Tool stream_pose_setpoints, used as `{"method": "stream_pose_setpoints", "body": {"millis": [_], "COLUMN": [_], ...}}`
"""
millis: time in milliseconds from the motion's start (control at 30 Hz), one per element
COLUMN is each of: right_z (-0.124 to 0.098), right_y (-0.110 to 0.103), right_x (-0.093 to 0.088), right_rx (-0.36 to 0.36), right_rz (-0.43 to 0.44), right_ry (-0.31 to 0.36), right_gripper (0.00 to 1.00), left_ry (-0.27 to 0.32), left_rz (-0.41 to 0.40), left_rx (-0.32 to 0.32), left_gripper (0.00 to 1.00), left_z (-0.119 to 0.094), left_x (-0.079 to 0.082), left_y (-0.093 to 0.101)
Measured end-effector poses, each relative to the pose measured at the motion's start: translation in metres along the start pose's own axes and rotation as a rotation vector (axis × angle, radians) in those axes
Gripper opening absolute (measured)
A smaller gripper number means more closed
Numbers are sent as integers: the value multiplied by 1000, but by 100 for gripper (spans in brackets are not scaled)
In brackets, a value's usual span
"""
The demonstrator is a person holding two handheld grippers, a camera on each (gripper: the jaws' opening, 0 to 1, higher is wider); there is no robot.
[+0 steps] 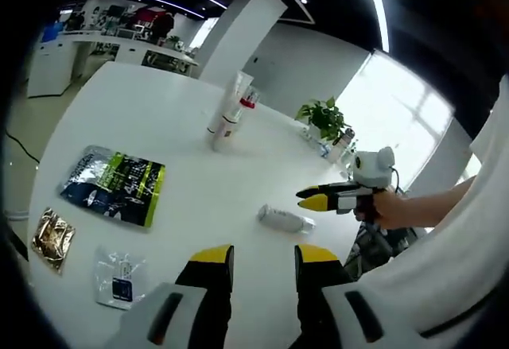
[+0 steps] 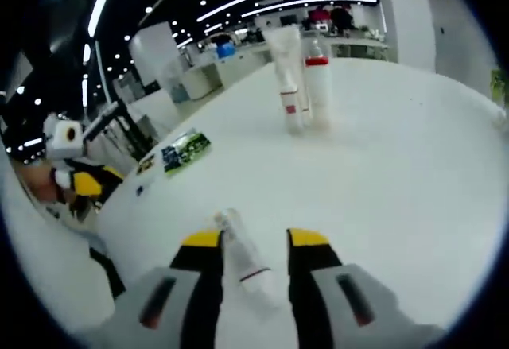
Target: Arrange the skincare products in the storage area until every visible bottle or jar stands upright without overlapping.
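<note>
A small clear bottle (image 1: 285, 219) lies on its side on the white table (image 1: 159, 110). My right gripper (image 1: 316, 199), held by a hand, hovers just over its near end. In the right gripper view the same lying bottle (image 2: 238, 257) shows between the spread jaws of the right gripper (image 2: 253, 239), which is open and not closed on it. A white tube (image 2: 286, 71) and a bottle with a red band (image 2: 318, 79) stand upright side by side further back. My left gripper (image 1: 265, 257) is open and holds nothing, a short way in front of the lying bottle.
A green and black foil packet (image 1: 115, 186), a gold packet (image 1: 52, 238) and a clear sachet (image 1: 119, 277) lie flat on the table's left side. A potted plant (image 1: 324, 118) stands at the far edge. The left gripper (image 2: 79, 182) shows beyond the table edge.
</note>
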State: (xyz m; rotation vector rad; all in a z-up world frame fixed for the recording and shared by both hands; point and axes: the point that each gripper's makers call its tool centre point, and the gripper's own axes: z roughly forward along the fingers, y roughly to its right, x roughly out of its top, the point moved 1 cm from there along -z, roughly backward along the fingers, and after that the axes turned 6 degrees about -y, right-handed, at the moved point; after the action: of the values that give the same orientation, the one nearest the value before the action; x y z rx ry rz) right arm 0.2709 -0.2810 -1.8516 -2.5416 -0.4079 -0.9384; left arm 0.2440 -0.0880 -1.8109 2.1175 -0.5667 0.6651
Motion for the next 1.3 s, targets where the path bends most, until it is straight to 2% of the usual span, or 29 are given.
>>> {"method": "stream_pose_setpoints", "body": {"millis": [67,267,500,600,733,767,833,933,1000,1033,1067,1267,1300], "right_z": [4,19,30,30,28,29,28,27,25,25,23,15,13], "right_y": [-3,-12,-11,-5,-6,-8,-9,-17,-22,-30,-35,-74,-81], "right_x": [-7,-15,-30,-39,-38,-39,-39,-32,-27,-22,-19,3,5], "right_rx": [3,45,21,-19,-18,-19,-9,0,13,47,57,163,181], "right_rz": [-38,-97,-186,-336,-413,-407,-469,-546,-548,-554,-583,-725,-750], "right_ry": [-44,-104,-207,-274,-283,-288,-304,-286,-269,-236,-223,-116,-115], "right_gripper": [30,30,26,20,19,19,19,18,18,18,18,18,18], "left_ry": [7,23,53,56,57,61,66,76,121,143,160,114,107], "left_rz": [-3,-15,-52,-65,-68,-70,-78,-95,-157,-180,-217,-242,-256], "left_rx": [1,14,48,55,61,62,60,44,-1,-17,-37,-65,-76], "left_gripper": [31,31,31,31,31,31,30,31,32,33,34,38,38], "left_z": [0,-3,-14,-16,-19,-19,-19,-18,-17,-18,-17,-9,-8], "left_x": [1,-2,-8,-12,-14,-14,-13,-13,-6,-2,2,-3,-5], "left_y": [0,0,-6,-8,-9,-8,-8,-5,0,2,4,7,9]}}
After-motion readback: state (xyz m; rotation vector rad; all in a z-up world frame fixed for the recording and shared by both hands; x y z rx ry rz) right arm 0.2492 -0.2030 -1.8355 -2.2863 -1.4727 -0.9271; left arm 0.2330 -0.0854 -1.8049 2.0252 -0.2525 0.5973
